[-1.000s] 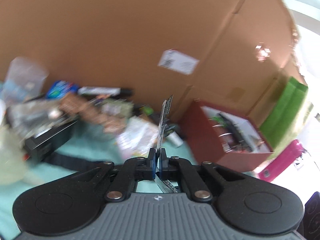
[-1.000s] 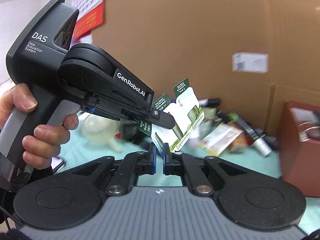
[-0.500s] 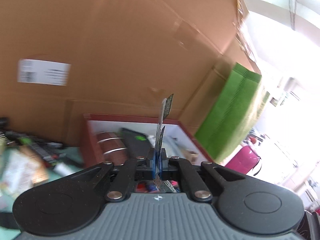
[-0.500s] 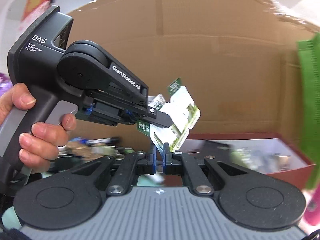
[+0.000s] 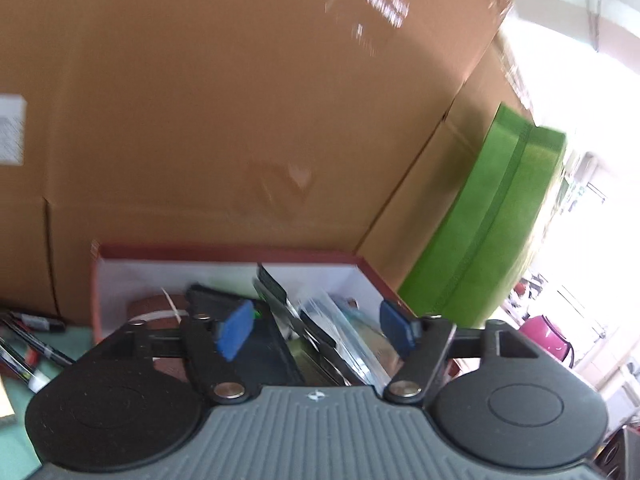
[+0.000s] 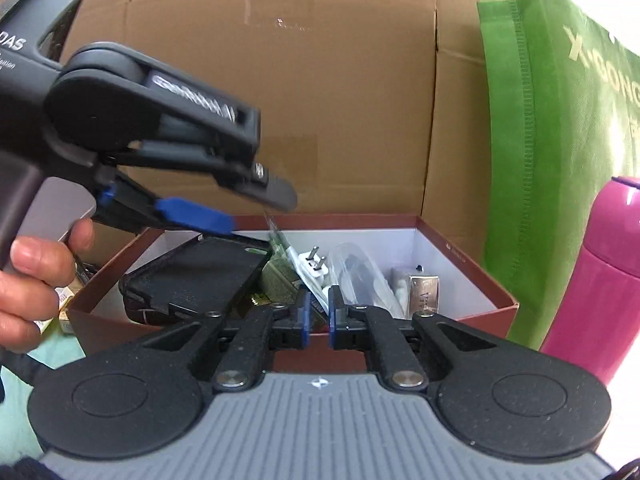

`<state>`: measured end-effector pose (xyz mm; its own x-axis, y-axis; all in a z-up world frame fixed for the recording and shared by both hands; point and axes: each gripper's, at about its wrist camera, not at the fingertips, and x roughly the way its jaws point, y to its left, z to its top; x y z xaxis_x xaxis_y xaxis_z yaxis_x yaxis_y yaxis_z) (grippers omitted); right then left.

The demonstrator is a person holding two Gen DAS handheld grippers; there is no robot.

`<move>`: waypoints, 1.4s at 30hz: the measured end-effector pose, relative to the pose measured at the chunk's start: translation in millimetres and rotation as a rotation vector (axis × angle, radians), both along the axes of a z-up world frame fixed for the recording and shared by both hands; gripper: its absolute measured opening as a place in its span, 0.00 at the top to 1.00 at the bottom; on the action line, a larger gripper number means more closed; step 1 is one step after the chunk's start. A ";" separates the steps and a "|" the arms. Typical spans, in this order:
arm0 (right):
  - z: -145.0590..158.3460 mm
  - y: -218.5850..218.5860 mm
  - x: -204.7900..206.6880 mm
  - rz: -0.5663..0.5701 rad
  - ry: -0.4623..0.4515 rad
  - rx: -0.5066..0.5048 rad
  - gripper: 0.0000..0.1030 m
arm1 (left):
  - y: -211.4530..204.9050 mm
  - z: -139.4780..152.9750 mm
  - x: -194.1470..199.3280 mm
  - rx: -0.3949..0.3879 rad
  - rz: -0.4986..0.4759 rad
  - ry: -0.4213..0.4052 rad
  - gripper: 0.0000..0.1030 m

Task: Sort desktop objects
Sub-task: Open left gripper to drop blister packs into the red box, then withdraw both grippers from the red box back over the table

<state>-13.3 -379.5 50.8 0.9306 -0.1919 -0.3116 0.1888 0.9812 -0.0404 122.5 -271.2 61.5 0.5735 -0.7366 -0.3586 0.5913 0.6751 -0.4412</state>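
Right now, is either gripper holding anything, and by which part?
Nothing is held. The left gripper and right gripper jaws have just been opening, empty, over the red box.

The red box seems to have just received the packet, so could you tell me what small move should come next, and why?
Probably draw both hand-held grippers back from the red box toward the desk clutter. The left hand-held gripper has just been opening and holds nothing; the right hand-held gripper has also been opening, with nothing between its pads. The packet appears to lie inside.
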 end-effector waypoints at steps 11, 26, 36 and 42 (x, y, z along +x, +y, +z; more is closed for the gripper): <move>7.9 19.3 -22.3 0.026 -0.059 0.015 0.49 | 34.3 6.4 -21.7 -0.004 0.040 -0.031 0.06; 14.4 61.9 -48.6 0.121 -0.053 0.068 0.14 | 85.2 -4.4 -75.4 0.129 0.225 -0.058 0.00; 1.2 103.7 -55.3 0.213 0.014 0.054 0.09 | 128.8 -29.9 -84.1 0.250 0.371 0.055 0.00; -3.4 128.0 -52.2 0.268 0.041 0.043 0.09 | 161.2 -42.4 -88.2 0.247 0.400 0.085 0.00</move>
<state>-65.5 -251.5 47.4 0.9329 0.0733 -0.3527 -0.0784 0.9969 -0.0003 34.4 -110.0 19.1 0.7560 -0.3502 -0.5529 0.2321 0.9334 -0.2738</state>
